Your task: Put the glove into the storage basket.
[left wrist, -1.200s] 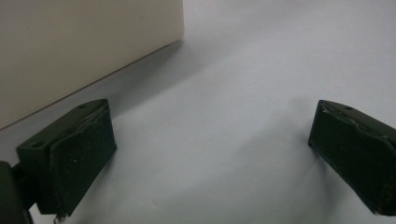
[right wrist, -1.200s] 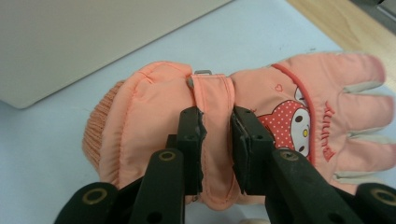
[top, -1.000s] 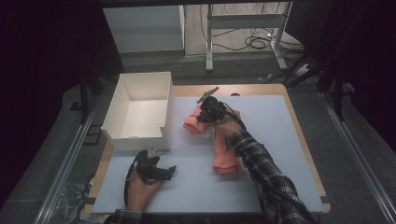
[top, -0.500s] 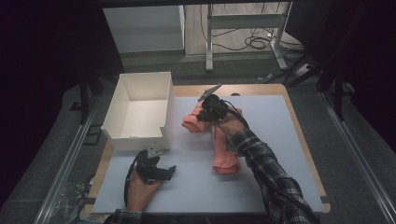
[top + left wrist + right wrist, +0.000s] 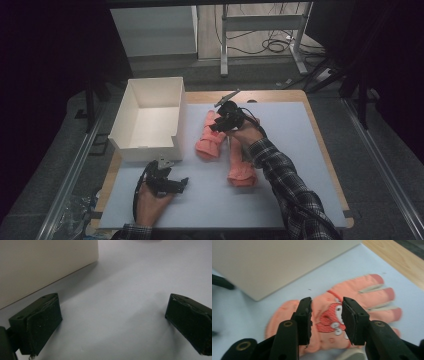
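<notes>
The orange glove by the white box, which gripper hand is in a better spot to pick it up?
Probably the right. The right gripper hovers right over that glove, jaws apart above it. The left gripper sits open on the bare mat, farther from it.

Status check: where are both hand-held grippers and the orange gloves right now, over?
Left hand-held gripper open, resting on the mat. Right hand-held gripper has just been opening, above the left orange glove. Second glove beside it. White box nearby, nothing blocking.

sleeve: plaid (dark, light checks) | right gripper: black, brass screws
</notes>
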`<state>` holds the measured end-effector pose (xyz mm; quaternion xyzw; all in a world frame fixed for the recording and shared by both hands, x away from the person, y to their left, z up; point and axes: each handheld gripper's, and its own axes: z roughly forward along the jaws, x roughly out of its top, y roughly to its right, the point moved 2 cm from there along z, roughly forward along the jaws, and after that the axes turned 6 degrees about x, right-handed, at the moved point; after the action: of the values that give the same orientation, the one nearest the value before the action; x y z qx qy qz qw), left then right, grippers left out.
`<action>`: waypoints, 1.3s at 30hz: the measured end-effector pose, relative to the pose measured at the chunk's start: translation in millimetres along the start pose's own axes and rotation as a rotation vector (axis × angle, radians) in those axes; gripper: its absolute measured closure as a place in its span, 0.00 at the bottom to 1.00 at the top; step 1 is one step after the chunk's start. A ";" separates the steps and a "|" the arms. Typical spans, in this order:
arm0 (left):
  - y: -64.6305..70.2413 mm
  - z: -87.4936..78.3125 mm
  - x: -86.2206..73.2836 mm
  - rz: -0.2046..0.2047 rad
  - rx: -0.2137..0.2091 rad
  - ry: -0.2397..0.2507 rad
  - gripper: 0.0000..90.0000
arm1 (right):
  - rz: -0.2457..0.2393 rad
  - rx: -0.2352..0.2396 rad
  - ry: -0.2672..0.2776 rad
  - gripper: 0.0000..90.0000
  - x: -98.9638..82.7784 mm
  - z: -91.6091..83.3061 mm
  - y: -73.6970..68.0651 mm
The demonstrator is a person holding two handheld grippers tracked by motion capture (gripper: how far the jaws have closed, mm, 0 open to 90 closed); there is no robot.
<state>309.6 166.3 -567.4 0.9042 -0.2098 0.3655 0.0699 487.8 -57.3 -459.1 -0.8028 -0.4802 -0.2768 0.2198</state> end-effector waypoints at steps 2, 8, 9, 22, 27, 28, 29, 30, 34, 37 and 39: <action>0.0 0.0 0.0 0.000 0.000 0.000 0.00 | -0.014 -0.029 -0.014 0.65 -1.3 4.6 4.0; 0.1 0.0 0.0 -0.001 -0.001 0.001 0.01 | -0.015 -0.054 -0.039 0.56 -7.6 30.0 15.7; 0.0 0.0 0.0 0.000 0.000 0.000 0.00 | -0.015 -0.056 -0.053 0.52 -9.1 35.2 17.3; 0.4 0.0 -0.1 -0.003 -0.001 0.001 0.01 | 0.067 -0.015 -0.140 0.92 -19.0 54.2 24.2; 0.4 0.0 0.0 -0.004 -0.001 0.001 0.01 | 0.057 -0.024 -0.117 0.97 -18.3 48.5 21.4; 0.2 0.0 0.0 -0.002 -0.001 0.000 0.01 | 0.058 -0.023 -0.110 0.98 -17.2 46.2 20.9; 0.2 0.0 0.0 -0.003 -0.001 0.000 0.01 | 0.053 -0.018 -0.107 0.98 -16.0 43.7 20.5; 0.2 0.0 0.0 -0.002 0.000 0.000 0.01 | 0.051 -0.016 -0.105 0.98 -15.1 41.8 19.9; 0.1 0.0 0.0 -0.001 0.000 0.001 0.01 | 0.040 0.004 -0.086 0.97 -9.0 31.5 16.2; 0.0 0.0 0.0 0.001 0.000 0.000 0.01 | 0.021 0.012 -0.076 0.97 -4.0 24.2 11.7; 0.0 0.0 0.0 0.001 0.000 0.000 0.01 | 0.011 0.023 -0.071 0.97 -0.2 17.6 7.8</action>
<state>309.5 166.3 -567.4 0.9041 -0.2100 0.3655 0.0696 498.8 -50.0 -473.0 -0.8122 -0.4864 -0.2412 0.2134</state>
